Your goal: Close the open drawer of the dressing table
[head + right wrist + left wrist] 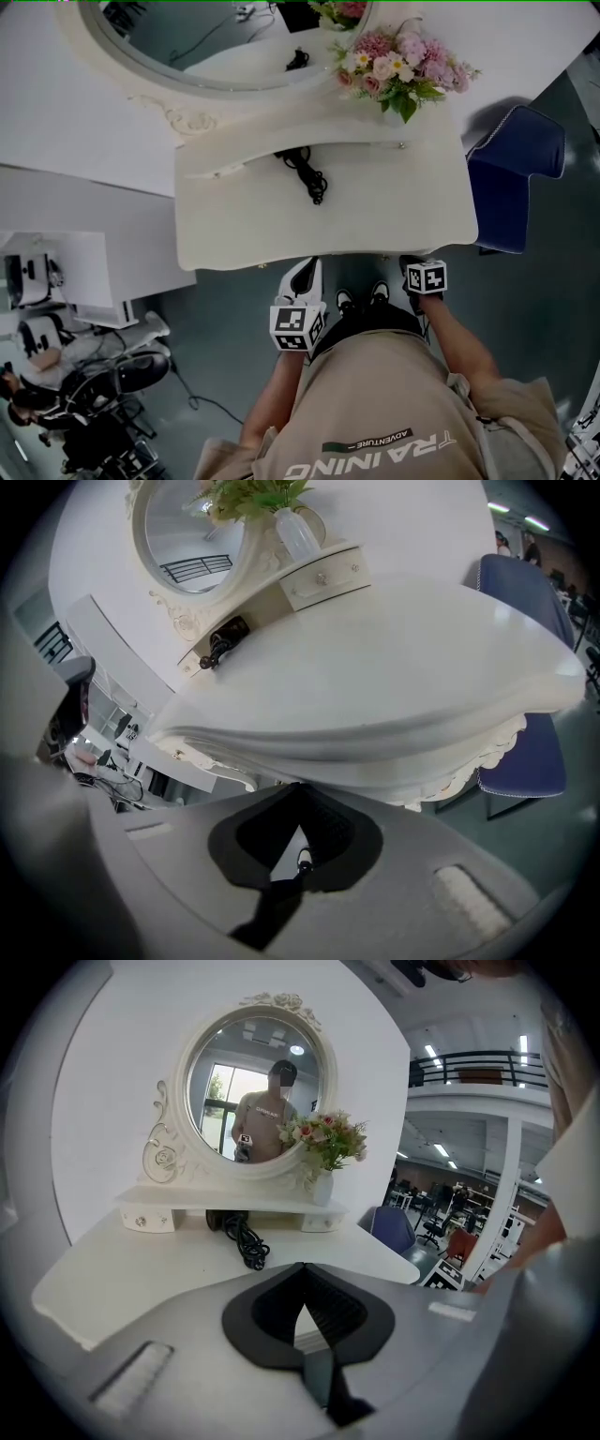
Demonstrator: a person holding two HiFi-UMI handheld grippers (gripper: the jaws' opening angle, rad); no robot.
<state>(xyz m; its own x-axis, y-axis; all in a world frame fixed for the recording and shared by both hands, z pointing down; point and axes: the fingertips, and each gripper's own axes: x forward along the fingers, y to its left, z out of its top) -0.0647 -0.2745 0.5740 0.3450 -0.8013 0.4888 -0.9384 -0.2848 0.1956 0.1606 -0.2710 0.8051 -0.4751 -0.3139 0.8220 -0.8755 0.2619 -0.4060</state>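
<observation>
The white dressing table (375, 202) fills the middle of the head view, and no drawer shows past its curved front edge there. My left gripper (303, 272) is just below that edge with its jaws shut and empty, and its own view looks over the tabletop (141, 1265) past the left gripper (302, 1269). My right gripper (413, 265) is also at the front edge, lower, shut (300, 789), under the carved apron (394, 780). A small round knob-like thing (303, 860) shows in the slit behind its pads.
An oval mirror (187, 42) and a pink flower bouquet (398, 66) stand at the back, with a black corded appliance (305, 169) on top. Small shelf drawers (323, 578) sit under the mirror. A blue chair (516, 173) is right, equipment (84, 384) left.
</observation>
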